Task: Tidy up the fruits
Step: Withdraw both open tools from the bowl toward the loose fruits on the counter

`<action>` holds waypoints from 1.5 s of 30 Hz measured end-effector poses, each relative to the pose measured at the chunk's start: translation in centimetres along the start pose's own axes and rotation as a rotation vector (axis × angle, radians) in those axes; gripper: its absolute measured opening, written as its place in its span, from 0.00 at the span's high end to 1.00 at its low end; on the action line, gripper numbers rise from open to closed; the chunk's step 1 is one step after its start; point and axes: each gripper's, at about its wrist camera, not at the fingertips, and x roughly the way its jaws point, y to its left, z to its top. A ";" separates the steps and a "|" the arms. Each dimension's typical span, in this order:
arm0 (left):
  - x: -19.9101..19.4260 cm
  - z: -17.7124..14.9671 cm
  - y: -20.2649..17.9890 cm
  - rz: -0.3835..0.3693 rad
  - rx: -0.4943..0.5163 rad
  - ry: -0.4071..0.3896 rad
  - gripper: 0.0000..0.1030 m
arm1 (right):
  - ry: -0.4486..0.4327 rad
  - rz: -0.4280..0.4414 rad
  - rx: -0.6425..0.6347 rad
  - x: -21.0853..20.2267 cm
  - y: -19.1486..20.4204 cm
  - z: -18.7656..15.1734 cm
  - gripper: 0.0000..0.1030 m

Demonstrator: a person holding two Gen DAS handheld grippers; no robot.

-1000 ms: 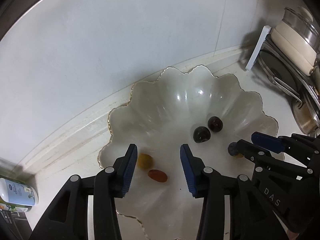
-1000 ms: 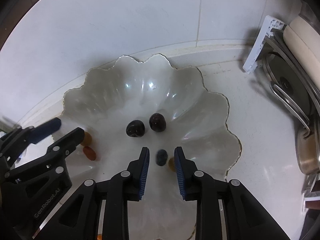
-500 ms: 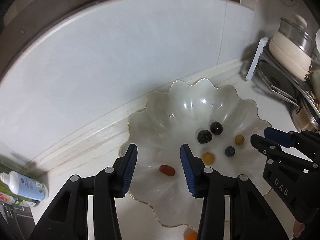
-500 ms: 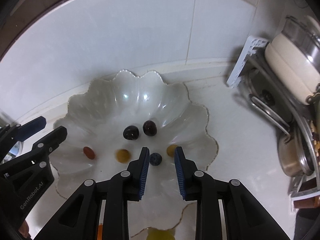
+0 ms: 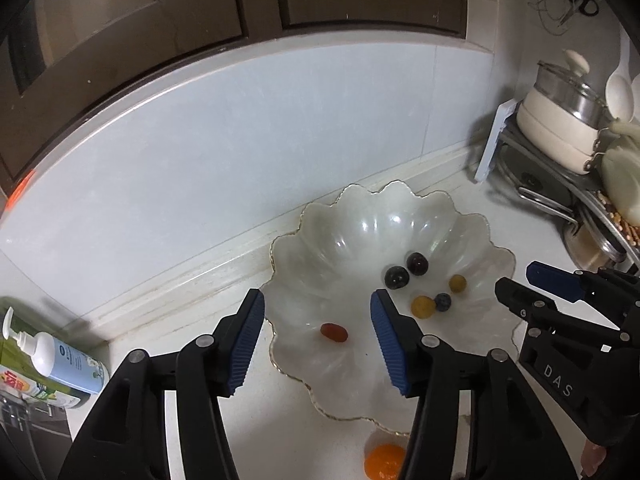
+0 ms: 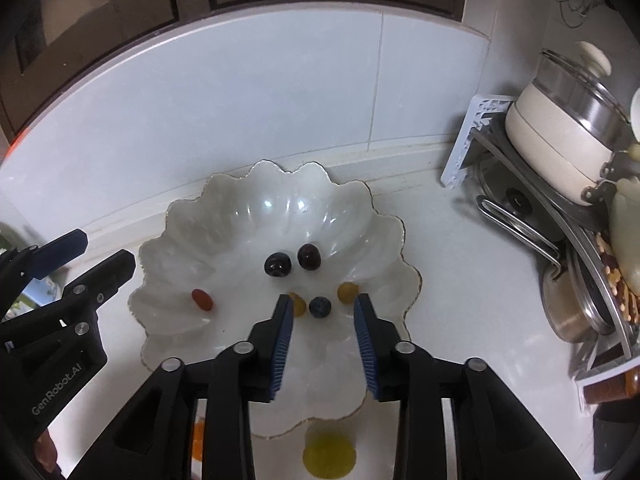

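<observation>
A white scalloped bowl (image 5: 360, 240) (image 6: 240, 216) holds two dark round fruits (image 5: 397, 277) (image 6: 277, 265), a red oval fruit (image 5: 334, 332) (image 6: 202, 300), two small yellow fruits (image 5: 423, 306) (image 6: 347, 291) and a blueberry (image 5: 442, 302) (image 6: 320, 307). My left gripper (image 5: 317, 304) (image 6: 106, 248) hangs above the bowl's left side. Its jaws are opening with nothing between them. My right gripper (image 6: 323, 304) (image 5: 516, 282) hovers over the bowl's near right side. It is also opening and holds nothing.
An orange fruit (image 5: 384, 462) and a yellow-green fruit (image 6: 329, 456) lie on the counter in front of the bowl. A rack with a cream pot (image 6: 560, 136) and pan lids stands at the right. A pump bottle (image 5: 56, 356) lies at the left. A tiled wall is behind.
Both grippers have risen and drawn back from the bowl, and their jaws have widened. One yellow fruit rolled from beside the red one toward the blueberry.
</observation>
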 end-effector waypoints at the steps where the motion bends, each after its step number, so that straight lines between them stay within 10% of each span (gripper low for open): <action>1: -0.3 -0.1 0.0 0.000 -0.002 -0.008 0.47 | -0.009 0.000 0.001 -0.4 0.0 -0.2 0.65; 45: -13.8 -8.0 0.8 0.022 -0.043 -0.254 0.25 | -0.260 -0.023 -0.001 -13.5 1.5 -9.3 0.52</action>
